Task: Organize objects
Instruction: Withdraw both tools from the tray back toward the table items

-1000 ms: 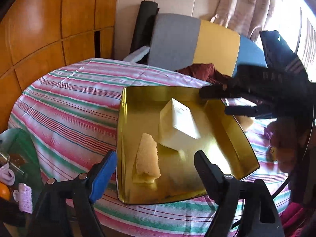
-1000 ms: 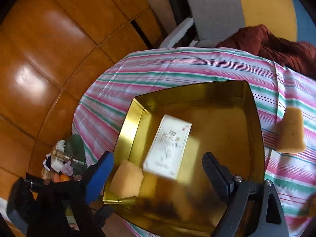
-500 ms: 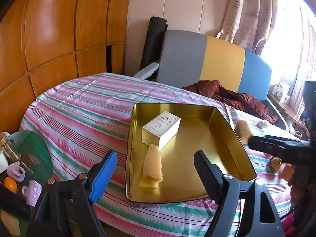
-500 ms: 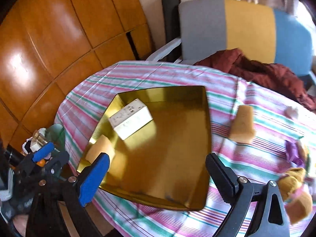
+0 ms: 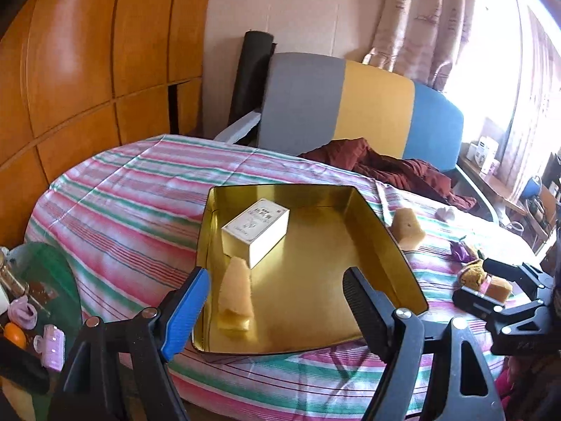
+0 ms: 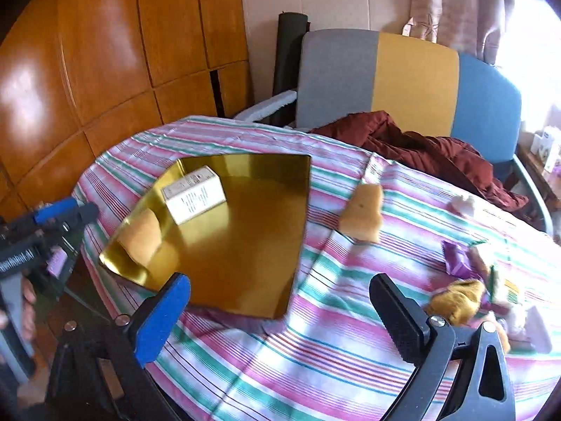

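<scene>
two grippers stood spread with nothing between their fingers: the left gripper (image 5: 273,301) hung over the tray's near edge, and the right gripper (image 6: 280,312), whose jaws had just been opening, hung over the striped cloth (image 6: 315,351). inside the gold tray (image 5: 315,315) a sponge (image 5: 235,289) lay nearest, a white box (image 5: 256,229) beyond it. farther right, a second sponge (image 6: 363,214) lay on the cloth outside the tray.

Glossy gold metal tray (image 5: 382,245); matt card box (image 5: 257,231); striped cloth cover (image 5: 133,189); porous sponge (image 5: 235,289)
</scene>
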The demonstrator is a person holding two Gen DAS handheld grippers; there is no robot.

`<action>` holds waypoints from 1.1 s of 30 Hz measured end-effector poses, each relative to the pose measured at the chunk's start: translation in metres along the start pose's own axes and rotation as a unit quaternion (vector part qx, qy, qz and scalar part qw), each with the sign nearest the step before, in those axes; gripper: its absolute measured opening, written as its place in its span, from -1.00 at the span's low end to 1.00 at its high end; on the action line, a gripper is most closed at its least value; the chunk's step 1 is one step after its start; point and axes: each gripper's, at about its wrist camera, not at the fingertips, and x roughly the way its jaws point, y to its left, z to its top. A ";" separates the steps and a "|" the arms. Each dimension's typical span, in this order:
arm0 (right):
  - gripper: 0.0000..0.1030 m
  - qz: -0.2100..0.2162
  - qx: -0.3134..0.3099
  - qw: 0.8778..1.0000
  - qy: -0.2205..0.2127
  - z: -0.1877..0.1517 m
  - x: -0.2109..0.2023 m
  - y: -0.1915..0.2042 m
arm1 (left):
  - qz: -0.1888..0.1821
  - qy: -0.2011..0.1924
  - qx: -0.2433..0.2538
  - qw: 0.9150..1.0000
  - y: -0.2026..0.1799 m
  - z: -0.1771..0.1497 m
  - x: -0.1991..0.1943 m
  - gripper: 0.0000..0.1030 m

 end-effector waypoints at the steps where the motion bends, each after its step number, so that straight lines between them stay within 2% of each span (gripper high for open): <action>1: 1.00 -0.003 0.002 1.000 0.002 -0.003 0.000 -0.003 | -0.002 0.000 0.002 1.000 -0.002 0.000 -0.001 0.55; 10: 1.00 -0.044 0.043 0.998 0.006 -0.026 -0.019 -0.046 | -0.036 -0.004 0.019 0.999 -0.022 0.002 -0.008 0.60; 20: 1.00 -0.114 0.106 0.988 0.010 -0.053 -0.052 -0.106 | -0.095 0.037 0.034 0.994 -0.055 -0.001 0.010 0.57; 25: 1.00 -0.149 0.155 0.977 0.014 -0.069 -0.073 -0.146 | -0.122 0.047 0.077 0.988 -0.084 -0.006 0.013 0.57; 29: 1.00 -0.185 0.186 0.965 0.013 -0.080 -0.094 -0.175 | -0.148 0.063 0.111 0.981 -0.109 -0.013 0.016 0.58; 33: 1.00 -0.222 0.204 0.953 0.009 -0.088 -0.118 -0.200 | -0.177 0.078 0.160 0.968 -0.139 -0.020 0.021 0.58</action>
